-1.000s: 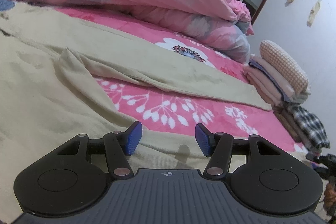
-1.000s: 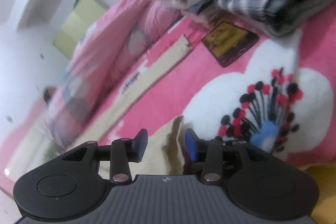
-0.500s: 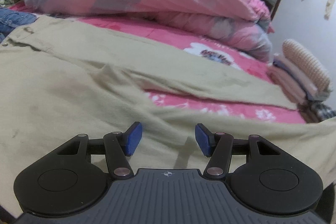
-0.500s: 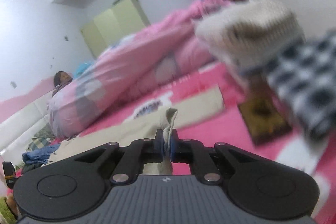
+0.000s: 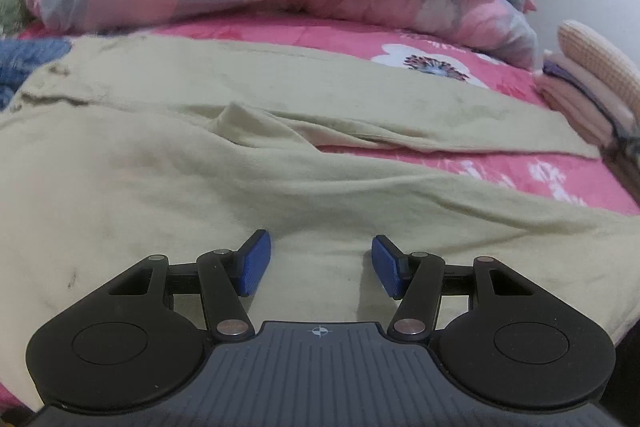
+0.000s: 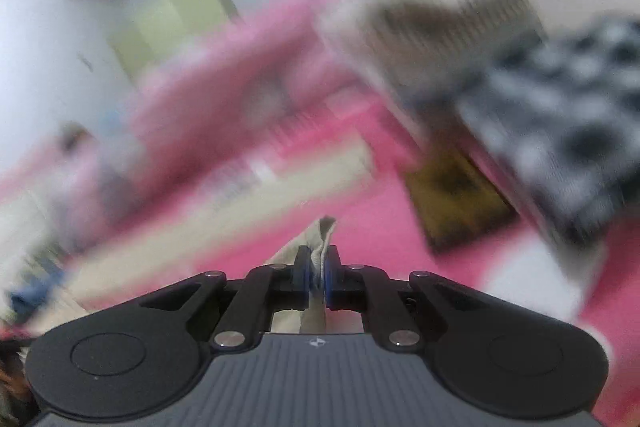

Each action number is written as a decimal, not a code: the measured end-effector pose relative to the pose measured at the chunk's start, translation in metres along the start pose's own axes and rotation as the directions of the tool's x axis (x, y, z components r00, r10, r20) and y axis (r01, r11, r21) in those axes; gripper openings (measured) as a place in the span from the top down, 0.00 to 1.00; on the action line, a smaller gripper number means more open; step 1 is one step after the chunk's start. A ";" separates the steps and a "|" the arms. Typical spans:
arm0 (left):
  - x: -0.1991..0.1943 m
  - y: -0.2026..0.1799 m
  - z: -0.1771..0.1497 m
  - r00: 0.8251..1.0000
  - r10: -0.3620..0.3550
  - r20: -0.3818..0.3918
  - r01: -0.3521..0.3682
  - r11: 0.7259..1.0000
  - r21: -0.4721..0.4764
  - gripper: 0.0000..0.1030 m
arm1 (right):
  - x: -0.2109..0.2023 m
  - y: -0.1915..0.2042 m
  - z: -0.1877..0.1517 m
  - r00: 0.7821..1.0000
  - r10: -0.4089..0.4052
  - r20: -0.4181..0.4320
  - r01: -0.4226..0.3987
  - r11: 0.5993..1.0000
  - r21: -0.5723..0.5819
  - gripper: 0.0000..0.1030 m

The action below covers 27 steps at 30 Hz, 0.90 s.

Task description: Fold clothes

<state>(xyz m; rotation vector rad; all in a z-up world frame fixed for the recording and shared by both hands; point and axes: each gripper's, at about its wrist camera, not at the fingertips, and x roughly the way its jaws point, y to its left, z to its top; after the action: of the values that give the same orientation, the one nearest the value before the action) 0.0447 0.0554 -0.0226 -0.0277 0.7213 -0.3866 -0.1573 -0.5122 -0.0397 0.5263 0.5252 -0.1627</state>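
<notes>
Now R claw (image 6: 316, 277) on trousers (image 6: 320, 237)

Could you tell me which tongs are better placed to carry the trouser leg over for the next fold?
The right tongs: they are already shut on the hem of the beige trousers. The left tongs are open above the trousers, holding nothing.

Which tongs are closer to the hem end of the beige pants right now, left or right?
Right. The right tongs are shut on the beige pants at that hem end. The left tongs are open over the wide middle of the pants, gripping nothing.
</notes>
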 end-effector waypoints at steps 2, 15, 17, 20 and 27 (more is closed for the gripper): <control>-0.004 0.002 -0.001 1.000 -0.010 0.005 0.010 1.000 -0.005 0.45 | -0.002 -0.006 -0.001 0.996 -0.093 -0.007 0.093 0.995 0.043 0.82; -0.007 0.004 0.014 0.962 -0.223 0.158 0.229 0.973 -0.021 0.45 | 0.052 0.194 0.018 0.955 0.268 -0.130 -0.298 0.860 -0.415 0.68; 0.001 0.000 0.015 0.951 -0.259 0.166 0.261 0.965 0.010 0.45 | 0.083 0.222 0.005 0.927 0.293 -0.234 -0.370 0.819 -0.439 0.56; 0.011 0.005 0.013 0.939 -0.304 0.159 0.308 0.951 -0.001 0.45 | 0.129 0.263 -0.014 0.867 0.317 -0.386 -0.478 0.749 -0.458 0.56; 0.019 0.024 0.003 0.883 -0.416 0.217 0.436 0.898 -0.055 0.45 | 0.170 0.315 -0.050 0.761 0.330 -0.559 -0.624 0.608 -0.491 0.82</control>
<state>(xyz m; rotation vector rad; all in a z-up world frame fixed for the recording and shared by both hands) 0.0678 0.0704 -0.0361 -0.3243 0.5300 -0.7593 0.0547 -0.2195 -0.0270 -0.0257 0.7900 0.6878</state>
